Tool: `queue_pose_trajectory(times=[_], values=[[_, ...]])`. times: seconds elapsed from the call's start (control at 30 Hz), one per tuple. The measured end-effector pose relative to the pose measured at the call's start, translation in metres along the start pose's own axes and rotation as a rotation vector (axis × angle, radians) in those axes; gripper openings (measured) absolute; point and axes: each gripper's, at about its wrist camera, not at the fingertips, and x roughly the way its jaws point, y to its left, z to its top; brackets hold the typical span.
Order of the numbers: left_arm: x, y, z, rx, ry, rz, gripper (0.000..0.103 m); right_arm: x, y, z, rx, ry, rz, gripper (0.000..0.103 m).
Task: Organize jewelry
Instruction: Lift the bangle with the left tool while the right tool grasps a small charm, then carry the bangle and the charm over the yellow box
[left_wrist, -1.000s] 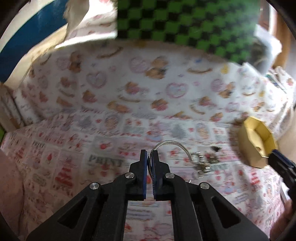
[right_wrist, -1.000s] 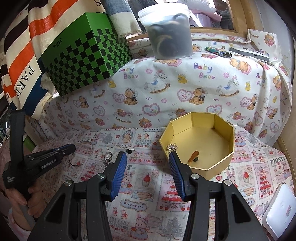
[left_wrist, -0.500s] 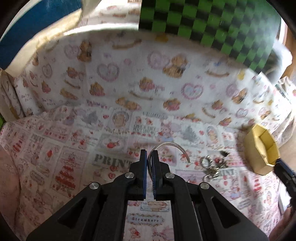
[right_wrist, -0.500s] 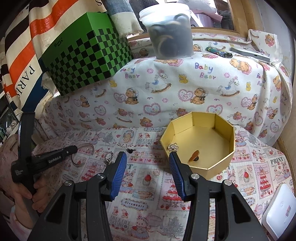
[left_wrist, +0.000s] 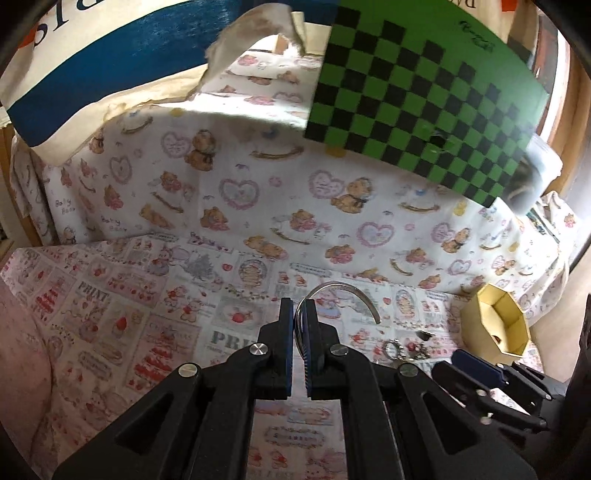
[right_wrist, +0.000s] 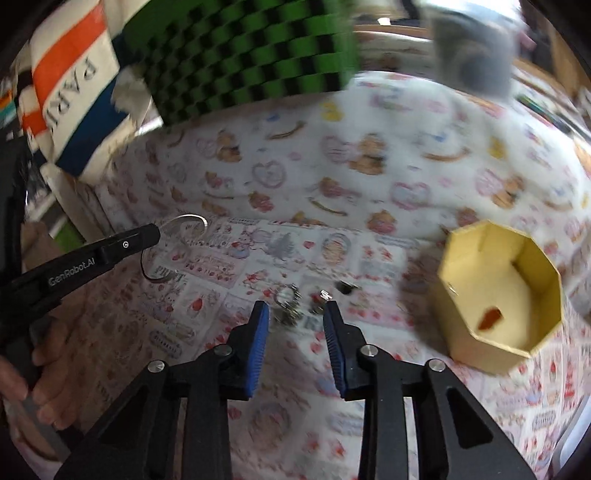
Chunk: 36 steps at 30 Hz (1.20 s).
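Your right gripper (right_wrist: 297, 325), jaws apart, has swung down over the loose jewelry (right_wrist: 290, 304); your left gripper (left_wrist: 299, 314) stays clamped on the silver bangle (left_wrist: 345, 293), box (right_wrist: 498, 295) waiting.

We see a desk (left_wrist: 110, 295) covered with a cloth full of little strawberry and cake pictures. Behind it, at 12 o'clock, a white cloth (left_wrist: 258, 192) with teddy bears and hearts goes up like a wall. On top of it, at 1 o'clock, sits a green and black checkered box (left_wrist: 424, 103). At 10 o'clock hangs a bag (right_wrist: 74, 96) with orange, white and blue stripes. Bright daylight comes in at 2 o'clock.
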Motion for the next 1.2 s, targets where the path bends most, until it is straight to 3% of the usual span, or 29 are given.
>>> queue_pose_trajectory(times=[0.07,0.33,0.37,0.43,0.73,1.2], values=[[0.002,0.002,0.000,0.010,-0.007,0.031,0.004,0.011,0.008,0.004,-0.016,0.021,-0.019,0.026],[0.003,0.012,0.002,-0.011,-0.013,0.041,0.004,0.041,0.022,0.005,-0.071,0.069,-0.108,0.021],[0.003,0.012,0.002,-0.009,-0.014,0.041,0.004,0.041,0.021,0.005,-0.067,0.068,-0.114,0.012],[0.002,0.010,0.001,-0.002,-0.015,0.041,0.004,0.042,0.019,0.007,-0.044,0.070,-0.098,0.009],[-0.017,0.003,0.001,0.003,-0.052,-0.009,0.004,0.000,0.007,0.003,-0.019,0.013,-0.062,0.007],[-0.046,-0.016,-0.002,0.024,-0.102,-0.091,0.004,-0.084,-0.040,-0.010,0.076,-0.181,-0.017,0.007]])
